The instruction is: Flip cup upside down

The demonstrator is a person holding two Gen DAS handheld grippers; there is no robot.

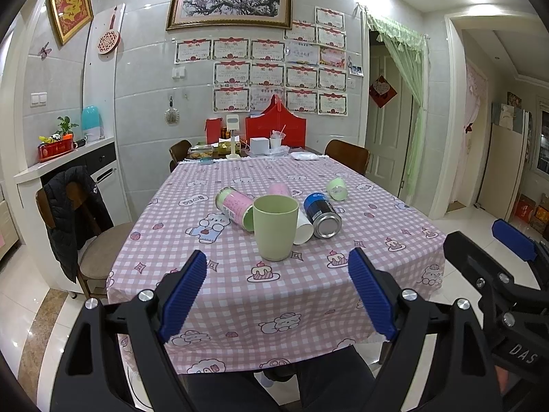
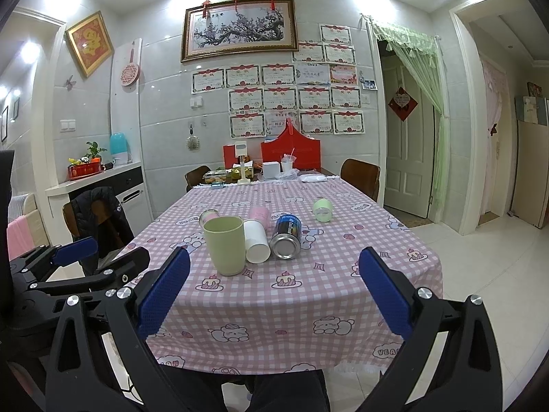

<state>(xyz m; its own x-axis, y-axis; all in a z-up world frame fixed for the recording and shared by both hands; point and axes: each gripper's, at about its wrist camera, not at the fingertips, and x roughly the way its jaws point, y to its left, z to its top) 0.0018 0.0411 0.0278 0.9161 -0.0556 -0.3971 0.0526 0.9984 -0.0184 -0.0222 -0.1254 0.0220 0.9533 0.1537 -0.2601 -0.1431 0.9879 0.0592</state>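
The green cup (image 1: 275,227) (image 2: 225,245) you were to flip stood upright, mouth up, on the near half of the table (image 1: 240,295) (image 2: 295,302), in front of a cluster of toppled containers. Its interior showed nothing inside from either wrist view.

Just behind it, touching or nearly so, a white paper cup (image 1: 304,227) (image 2: 256,241) lay on its side with its open mouth toward you. A pink-labelled canister (image 1: 236,206) (image 2: 209,215) lay tipped to the cup's left, and a blue can (image 1: 322,215) (image 2: 287,237) lay on its side to the right, its metal end facing you. A pink cup (image 1: 279,189) (image 2: 259,213) sat behind the group, largely hidden. A small pale-green cup (image 1: 337,189) (image 2: 322,209) lay apart, farther back and to the right. In all, you faced six containers: four cups, one can, one canister. Whether the lying ones held anything could not be told.

Your left gripper (image 1: 277,292) hovered short of the table edge, its blue pads spread wide and gripping nothing, with the green cup ahead, centred between them. Your right gripper (image 2: 274,292) was likewise spread wide and empty, the cup ahead near its left finger. The checked pink tablecloth (image 1: 212,240) (image 2: 336,257) covered the table; three chairs (image 1: 99,240) stood around it.
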